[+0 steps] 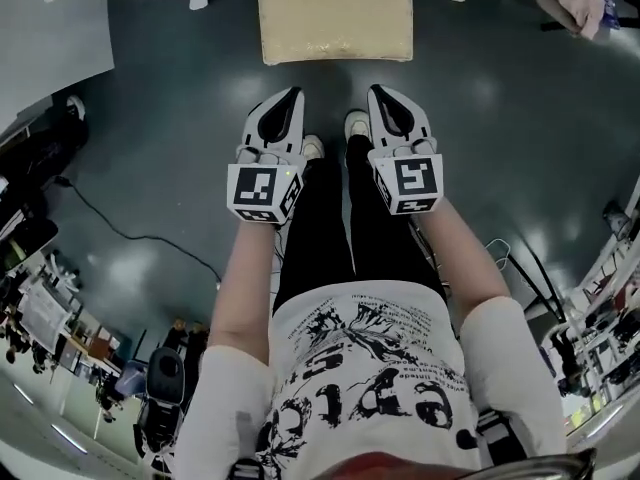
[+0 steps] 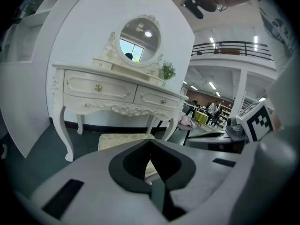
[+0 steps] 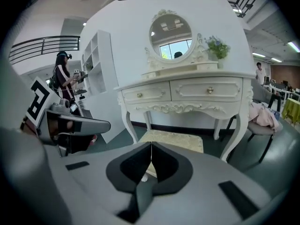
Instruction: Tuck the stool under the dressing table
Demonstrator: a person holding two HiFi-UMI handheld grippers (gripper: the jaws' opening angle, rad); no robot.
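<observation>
The stool (image 1: 335,15) stands just in front of the dressing table (image 3: 187,90), not yet under it, while the left gripper (image 1: 295,93) and right gripper (image 1: 376,91), jaws together and empty, hang apart from it, so I judge the approach comes first, then a straight push.

The right gripper (image 3: 151,146) has its two jaws pressed together with nothing between them, pointing at a white dressing table (image 3: 187,95) with two drawers, a round mirror (image 3: 170,32) and a small green plant (image 3: 217,47) on top. A cream cushioned stool (image 3: 174,140) stands low in front, between the table's front legs. The left gripper (image 3: 101,124) shows at the left edge, a white shelf unit (image 3: 96,55) stands behind it, and a chair draped with pink cloth (image 3: 263,116) is at the right.
</observation>
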